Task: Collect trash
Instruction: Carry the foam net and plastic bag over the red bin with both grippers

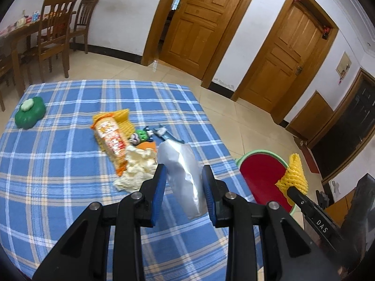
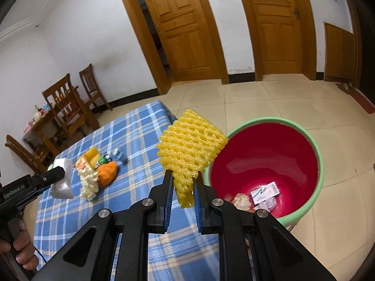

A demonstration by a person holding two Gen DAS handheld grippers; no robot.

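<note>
Tiled floor, white walls with a dark skirting, two panelled wooden doors (image 2: pixel 185 25) on the far wall, and a wooden dining set with chairs (image 1: pixel 55 32) off to the side. Work surface is a table under a blue plaid tablecloth (image 1: pixel 58 164); a bin (image 2: pixel 314 140) with a green rim and red inside stands on the floor just off the table's right edge. Progress, as judged from what lies where: the bin already holds a few scraps at the bottom, including crumpled paper and a small printed card (image 2: pixel 264 193), so some collecting is done. Two more pieces are in transit. Right gripper (image 2: pixel 182 187) has its fingers pinched on the lower end of a yellow foam fruit net (image 2: pixel 189 147), which stands up from the jaws over the table's right edge, beside the bin rim and not yet over the opening. Left gripper (image 1: pixel 184 180) has its fingers closed on a silvery-white wrapper (image 1: pixel 185 175), held above the cloth near the table's right edge, clear of the bin. Still left near the middle of the table: an orange snack packet (image 1: pixel 110 138) lying on another yellow foam net (image 1: pixel 123 119), a crumpled pale tissue or wrapper (image 1: pixel 138 168) beside it, an orange piece (image 2: pixel 106 171), and two or three small toy figures (image 1: pixel 164 133), which may not count as trash. Green flower-shaped container (image 1: pixel 29 114) sits alone toward the far left corner. Roughly midway, by my estimate: both held pieces need dropping, then the middle cluster needs clearing.
</note>
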